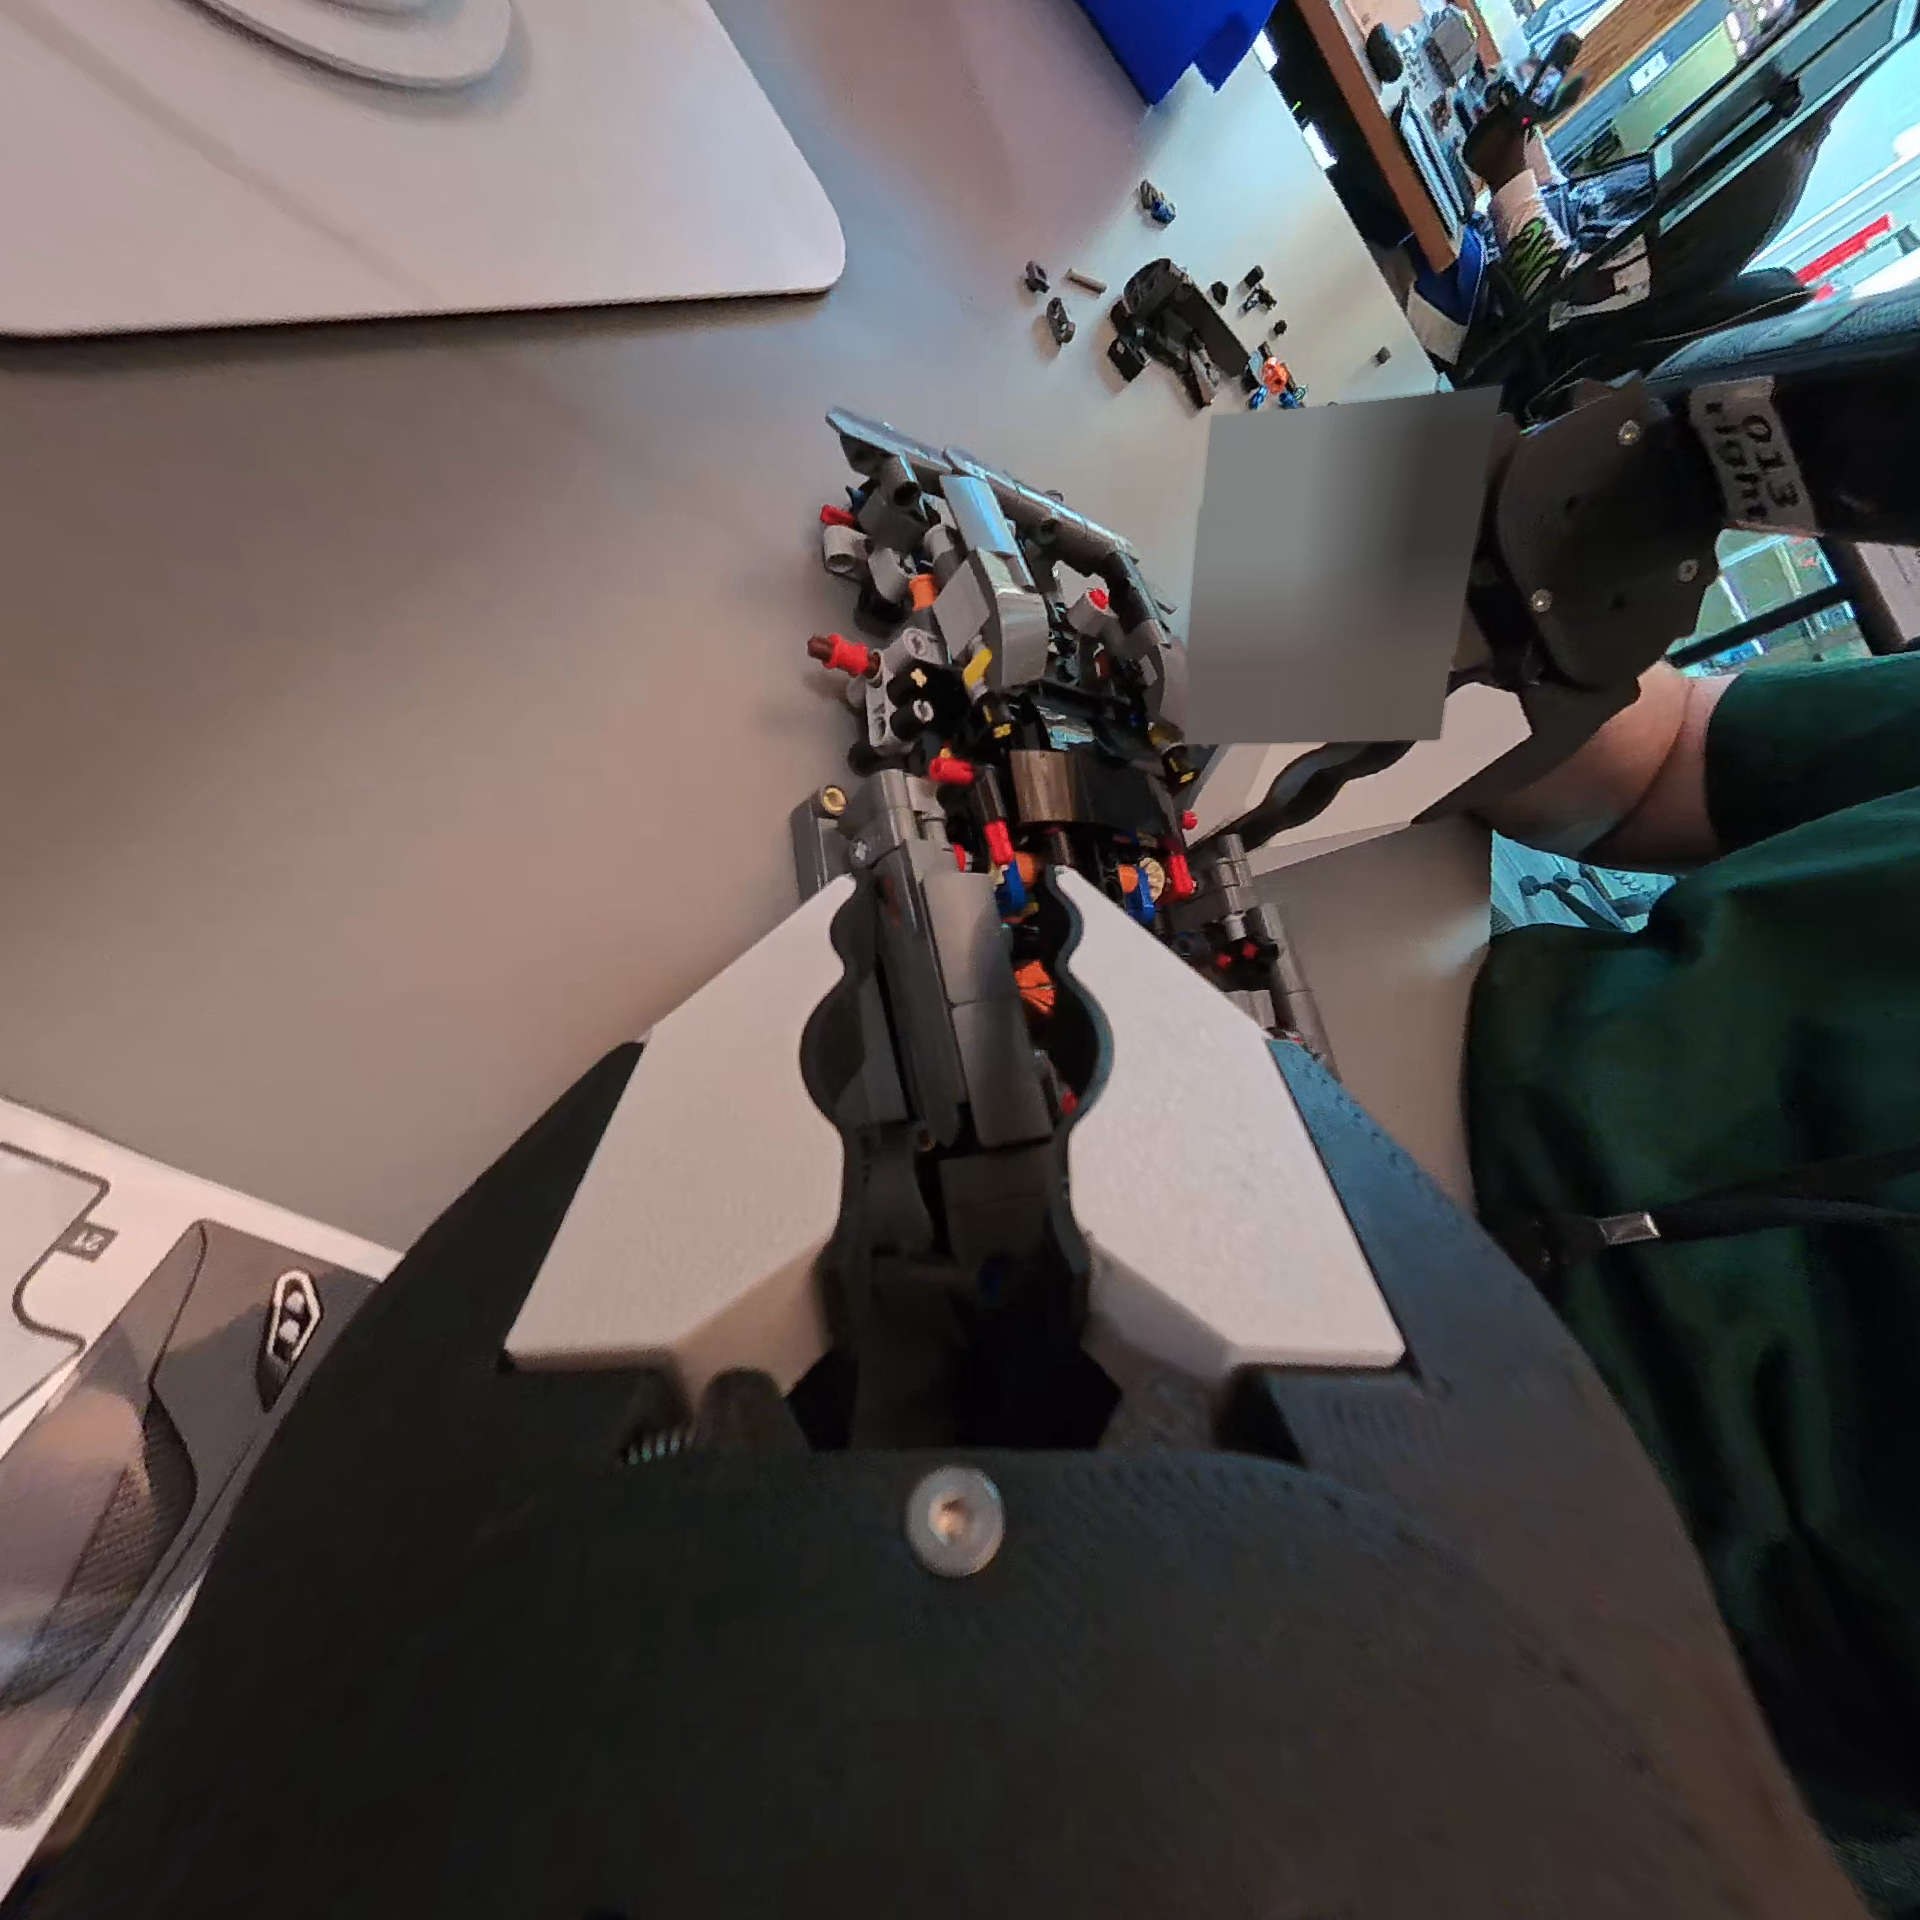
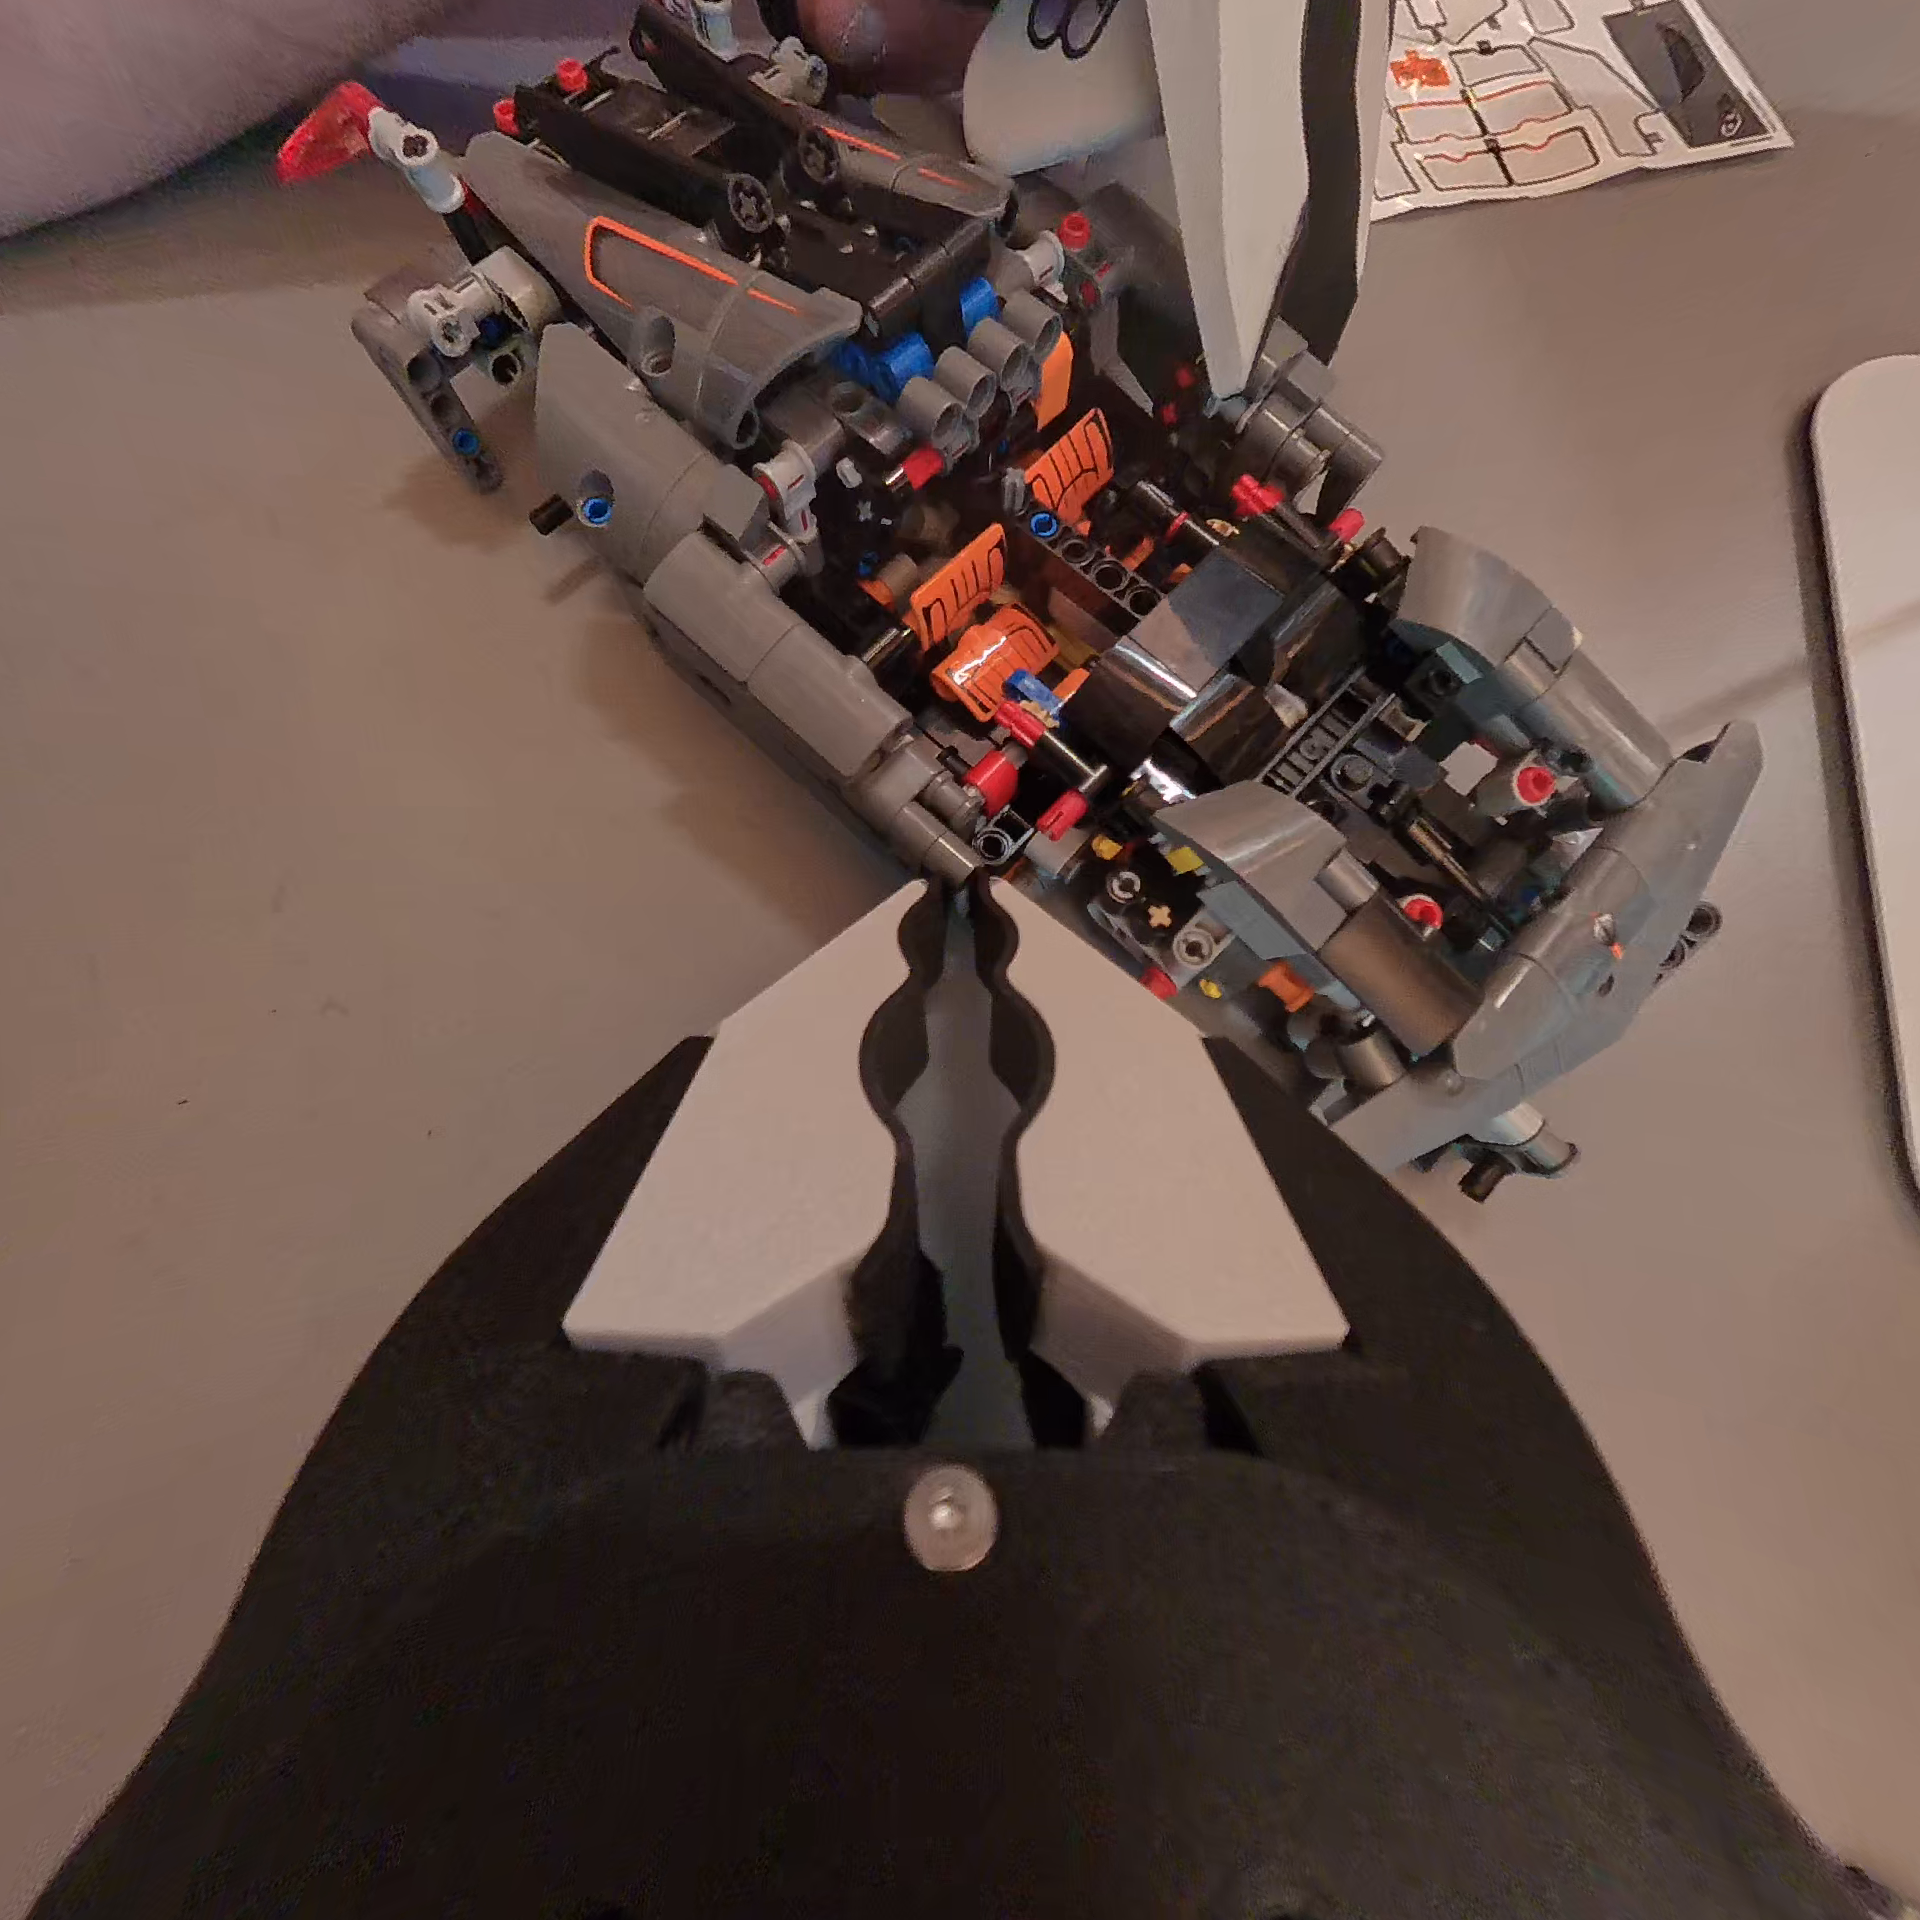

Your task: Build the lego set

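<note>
A partly built grey, black and orange lego car lies on the grey table. My left gripper is shut on the car's grey side panel, which fills the gap between its fingers. In the right wrist view the car lies diagonally with its orange seats showing. My right gripper is nearly closed, its tips pinching the car's near lower edge. The left gripper comes down from the top onto the car's far side. The right gripper's body shows at the upper right, its tips hidden by a blurred patch.
Loose black lego pieces lie at the far end of the table. A white mat is at the upper left and also shows in the right wrist view. A printed sheet lies beyond the car. A green sleeve is on the right. Spacing between my two grippers at the tips: around 11 cm.
</note>
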Action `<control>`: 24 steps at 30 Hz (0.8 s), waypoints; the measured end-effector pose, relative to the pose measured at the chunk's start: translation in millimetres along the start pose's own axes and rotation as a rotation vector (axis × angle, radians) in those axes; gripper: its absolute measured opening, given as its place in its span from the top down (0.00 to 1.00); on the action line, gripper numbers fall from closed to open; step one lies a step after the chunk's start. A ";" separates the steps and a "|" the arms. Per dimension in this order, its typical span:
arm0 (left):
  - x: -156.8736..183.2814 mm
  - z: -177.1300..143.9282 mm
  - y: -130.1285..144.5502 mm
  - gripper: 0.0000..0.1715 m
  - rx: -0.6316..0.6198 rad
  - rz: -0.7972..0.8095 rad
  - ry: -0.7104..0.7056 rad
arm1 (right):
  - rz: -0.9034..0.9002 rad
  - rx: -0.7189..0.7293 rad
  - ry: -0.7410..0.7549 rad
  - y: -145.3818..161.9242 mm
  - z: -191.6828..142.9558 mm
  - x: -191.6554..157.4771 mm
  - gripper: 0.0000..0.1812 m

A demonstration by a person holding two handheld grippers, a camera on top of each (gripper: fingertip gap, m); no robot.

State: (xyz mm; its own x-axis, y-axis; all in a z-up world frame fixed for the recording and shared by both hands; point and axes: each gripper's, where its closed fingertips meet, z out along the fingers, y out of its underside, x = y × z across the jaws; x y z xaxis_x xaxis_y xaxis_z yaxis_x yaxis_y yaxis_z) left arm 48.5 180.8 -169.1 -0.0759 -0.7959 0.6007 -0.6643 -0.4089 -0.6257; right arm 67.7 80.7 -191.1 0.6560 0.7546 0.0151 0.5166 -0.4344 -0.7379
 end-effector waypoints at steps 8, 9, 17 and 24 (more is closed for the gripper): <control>-0.4 -2.3 -3.0 0.85 0.023 -0.012 0.016 | -0.016 -0.005 0.014 0.3 1.1 0.9 0.99; 0.3 -4.0 -5.1 0.85 0.036 -0.014 0.023 | -0.019 -0.005 0.017 0.2 1.2 1.1 0.99; -12.2 -4.7 -7.7 0.86 0.055 -0.012 0.005 | -0.012 0.004 0.012 -1.2 1.1 2.1 0.99; -3.8 -1.3 -9.3 0.91 0.066 -0.026 0.094 | 0.011 0.014 0.005 -2.1 2.5 3.1 0.99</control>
State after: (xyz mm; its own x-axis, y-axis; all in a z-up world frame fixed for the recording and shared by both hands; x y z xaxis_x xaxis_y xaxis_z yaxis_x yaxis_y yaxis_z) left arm 54.0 188.1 -164.9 -0.1310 -0.7401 0.6596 -0.6165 -0.4602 -0.6388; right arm 67.3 85.2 -191.3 0.6644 0.7473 0.0096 0.5014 -0.4361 -0.7473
